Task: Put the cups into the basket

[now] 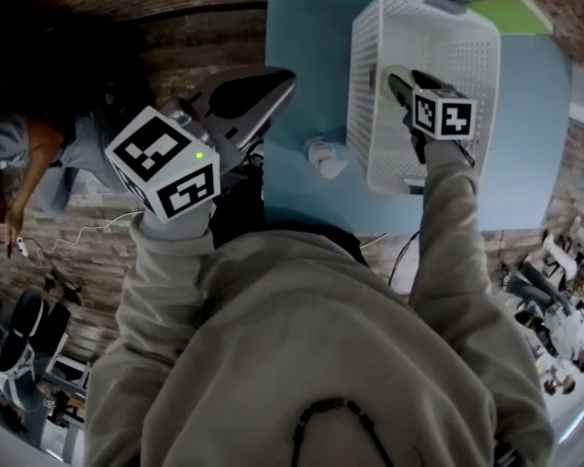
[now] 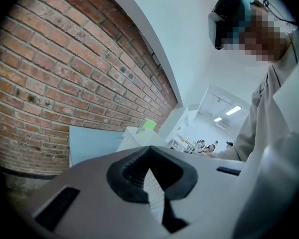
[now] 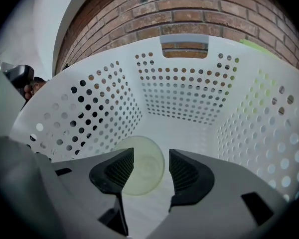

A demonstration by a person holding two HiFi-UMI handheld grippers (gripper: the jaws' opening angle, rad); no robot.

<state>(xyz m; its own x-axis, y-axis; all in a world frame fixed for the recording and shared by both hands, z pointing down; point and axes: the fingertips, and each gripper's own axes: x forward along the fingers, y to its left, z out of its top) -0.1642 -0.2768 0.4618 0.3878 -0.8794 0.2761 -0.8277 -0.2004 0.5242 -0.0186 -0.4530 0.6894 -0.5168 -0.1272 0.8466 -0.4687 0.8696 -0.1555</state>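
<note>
The white perforated basket stands on the blue table. My right gripper reaches down inside it, jaws open. A pale green cup lies on its side on the basket floor, just beyond the open jaws of the right gripper, and neither pad touches it. A small white cup lies on the table just left of the basket. My left gripper is held up at the table's left edge, away from both cups; its jaws are shut with nothing between them.
A green lid or board lies behind the basket at the table's far right corner. A brick wall runs along the table's far side. A person sits at the far left, and cables and gear lie on the floor.
</note>
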